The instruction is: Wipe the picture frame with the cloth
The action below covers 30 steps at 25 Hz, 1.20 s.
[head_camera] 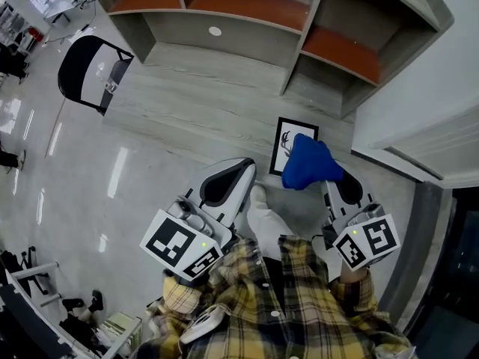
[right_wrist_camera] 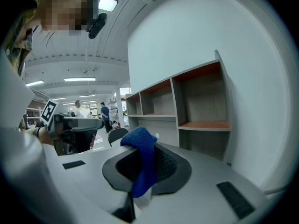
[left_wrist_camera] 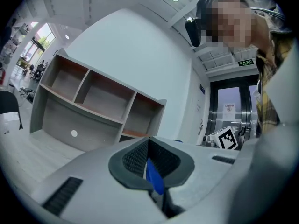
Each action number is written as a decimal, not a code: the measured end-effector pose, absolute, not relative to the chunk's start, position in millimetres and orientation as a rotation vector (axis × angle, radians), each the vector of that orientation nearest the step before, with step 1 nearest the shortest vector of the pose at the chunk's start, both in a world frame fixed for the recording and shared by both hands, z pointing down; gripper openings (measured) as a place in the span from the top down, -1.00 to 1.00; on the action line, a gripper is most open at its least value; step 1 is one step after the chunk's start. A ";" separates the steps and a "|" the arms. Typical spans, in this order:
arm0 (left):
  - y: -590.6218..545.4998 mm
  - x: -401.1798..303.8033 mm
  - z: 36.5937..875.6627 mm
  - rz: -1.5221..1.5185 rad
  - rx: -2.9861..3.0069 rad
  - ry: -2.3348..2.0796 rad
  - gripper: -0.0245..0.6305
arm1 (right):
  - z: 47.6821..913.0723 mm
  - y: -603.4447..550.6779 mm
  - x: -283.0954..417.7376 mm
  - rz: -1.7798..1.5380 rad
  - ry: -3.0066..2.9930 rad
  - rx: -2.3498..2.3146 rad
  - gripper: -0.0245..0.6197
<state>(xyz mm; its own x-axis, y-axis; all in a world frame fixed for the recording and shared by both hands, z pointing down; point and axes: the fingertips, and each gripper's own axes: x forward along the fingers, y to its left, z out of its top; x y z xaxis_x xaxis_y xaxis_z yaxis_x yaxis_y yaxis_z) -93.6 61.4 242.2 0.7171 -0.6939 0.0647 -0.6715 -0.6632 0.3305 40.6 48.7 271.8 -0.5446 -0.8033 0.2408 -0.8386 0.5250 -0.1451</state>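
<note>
The picture frame (head_camera: 287, 142), black-edged with a white print, lies flat on the grey wood-grain top (head_camera: 202, 96) in front of the shelf unit. Its near right part is hidden by the blue cloth (head_camera: 308, 163). My right gripper (head_camera: 327, 179) is shut on that cloth, which bunches over its tips just above the frame. In the right gripper view the cloth (right_wrist_camera: 142, 160) hangs folded between the right gripper's (right_wrist_camera: 145, 154) jaws. My left gripper (head_camera: 241, 167) hovers left of the frame, shut. In its own view the left gripper (left_wrist_camera: 148, 146) shows only a thin blue sliver in the seam.
An open grey shelf unit (head_camera: 224, 13) with orange-brown boards stands along the far side of the top. A black chair (head_camera: 90, 69) is on the glossy floor to the left. A white wall and a doorway (head_camera: 441, 275) close in the right side.
</note>
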 end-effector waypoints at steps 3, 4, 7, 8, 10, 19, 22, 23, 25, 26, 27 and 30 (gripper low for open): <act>23.1 -81.5 233.8 -0.119 2.592 -1.074 0.91 | 263.1 9.7 51.7 0.341 -2.640 1.400 0.80; 12.2 -77.1 232.6 -0.126 2.589 -1.075 0.91 | 261.8 -1.1 55.5 0.335 -2.646 1.392 0.80; -10.8 -64.5 232.9 -0.106 2.594 -1.088 0.91 | 261.8 -23.5 65.4 0.340 -2.659 1.364 0.80; -16.9 -60.7 233.6 -0.095 2.596 -1.090 0.91 | 262.4 -29.5 68.3 0.344 -2.660 1.361 0.80; -27.8 -53.5 235.4 -0.081 2.593 -1.075 0.91 | 264.3 -39.4 73.7 0.356 -2.657 1.361 0.80; -69.5 -22.5 281.3 0.133 2.581 -0.905 0.91 | 275.0 -57.3 90.7 0.430 -2.602 1.440 0.80; -82.4 -13.0 300.1 0.203 2.582 -0.842 0.91 | 284.7 -60.9 96.2 0.468 -2.561 1.497 0.80; -86.2 -10.3 307.0 0.236 2.583 -0.827 0.91 | 288.7 -61.3 97.3 0.485 -2.547 1.510 0.80; -92.5 -5.9 320.8 0.286 2.575 -0.799 0.91 | 298.3 -61.7 99.1 0.520 -2.516 1.530 0.80; -94.6 -4.7 328.6 0.303 2.561 -0.784 0.91 | 303.9 -61.5 99.3 0.540 -2.499 1.537 0.80; -95.6 -4.2 337.9 0.320 2.540 -0.768 0.91 | 310.2 -60.5 98.9 0.563 -2.479 1.543 0.80; -96.7 -4.4 374.1 0.389 2.469 -0.734 0.91 | 332.6 -58.5 95.4 0.621 -2.431 1.544 0.80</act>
